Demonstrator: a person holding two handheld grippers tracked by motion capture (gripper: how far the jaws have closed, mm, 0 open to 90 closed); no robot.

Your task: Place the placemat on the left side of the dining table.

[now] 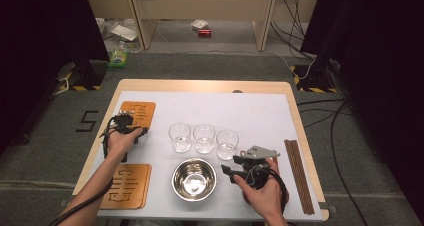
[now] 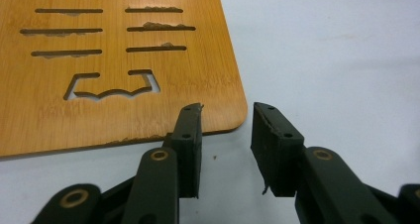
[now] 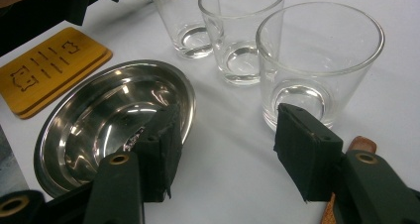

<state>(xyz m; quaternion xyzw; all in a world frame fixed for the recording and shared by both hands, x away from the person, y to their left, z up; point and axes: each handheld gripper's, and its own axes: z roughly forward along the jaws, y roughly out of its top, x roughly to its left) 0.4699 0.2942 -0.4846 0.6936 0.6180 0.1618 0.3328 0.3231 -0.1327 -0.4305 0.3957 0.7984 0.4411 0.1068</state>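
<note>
- From the high view, we see the left gripper (image 1: 123,124) at the near edge of the far wooden mat (image 1: 138,112), on the left side of the worktop (image 1: 260,111). We think it came here to pick this mat up by its edge.
- A second wooden mat (image 1: 127,185) lies nearer to us. Three glass cups (image 1: 203,137) stand in a row in the middle, and a shiny steel bowl (image 1: 194,178) sits just in front of them.
- The right gripper (image 1: 248,168) waits beside the bowl. A few brown sticks (image 1: 298,173) lie along the right edge.
- In the left gripper view, the mat (image 2: 114,65) is flat, thin and honey-brown, with long slots and a small shape cut through it. Its corner is round.
- Here the jaws are partly open with nothing between them. One jaw tip is over the mat's edge and the other is over the white sheet, so the corner is not yet gripped.
- In the right gripper view, the jaws are wide apart and hold nothing. They point between the bowl (image 3: 114,120) and the nearest cup (image 3: 317,65), maybe ready for a later turn.
</note>
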